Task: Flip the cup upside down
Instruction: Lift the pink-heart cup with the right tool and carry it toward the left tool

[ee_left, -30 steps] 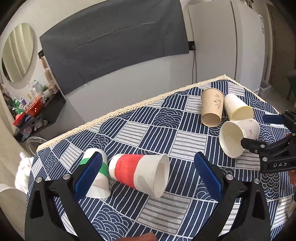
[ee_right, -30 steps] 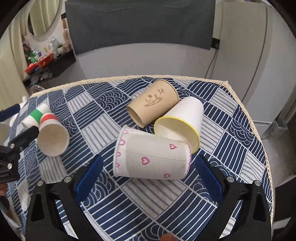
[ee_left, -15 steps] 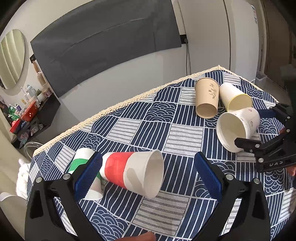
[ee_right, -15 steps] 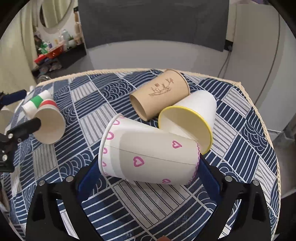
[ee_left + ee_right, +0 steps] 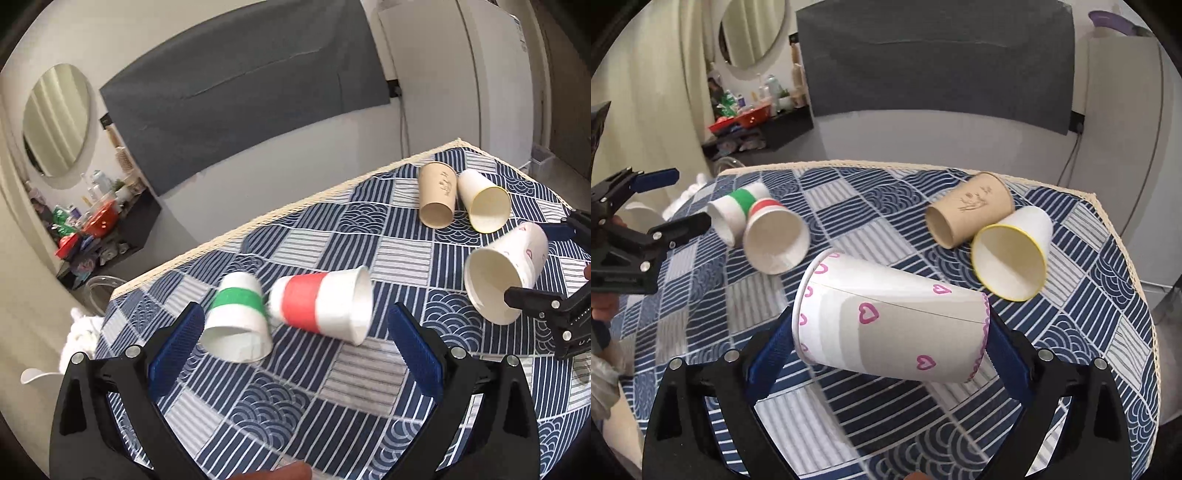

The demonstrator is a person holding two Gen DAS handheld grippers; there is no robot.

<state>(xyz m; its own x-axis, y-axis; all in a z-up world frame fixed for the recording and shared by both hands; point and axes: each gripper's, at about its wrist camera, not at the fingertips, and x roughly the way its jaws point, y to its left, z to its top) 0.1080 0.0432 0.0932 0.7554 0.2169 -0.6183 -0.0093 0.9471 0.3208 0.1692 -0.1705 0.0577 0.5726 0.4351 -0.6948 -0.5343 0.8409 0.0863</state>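
My right gripper (image 5: 886,343) is shut on a white paper cup with pink hearts (image 5: 890,325), held on its side above the table, rim to the left. It also shows in the left wrist view (image 5: 506,273), mouth toward the camera. My left gripper (image 5: 295,350) is open and empty, raised above a red-banded cup (image 5: 325,302) and a green-banded cup (image 5: 238,317), both lying on their sides on the blue patterned tablecloth (image 5: 369,387).
A brown cup (image 5: 967,210) and a yellow-rimmed white cup (image 5: 1012,251) lie on their sides at the table's far right. The table's lace edge (image 5: 1126,266) runs close behind them. A shelf with clutter (image 5: 92,229) stands beyond the left side.
My right gripper has closed on the heart cup and lifted it off the table. My left gripper has pulled back and up from the red-banded cup.
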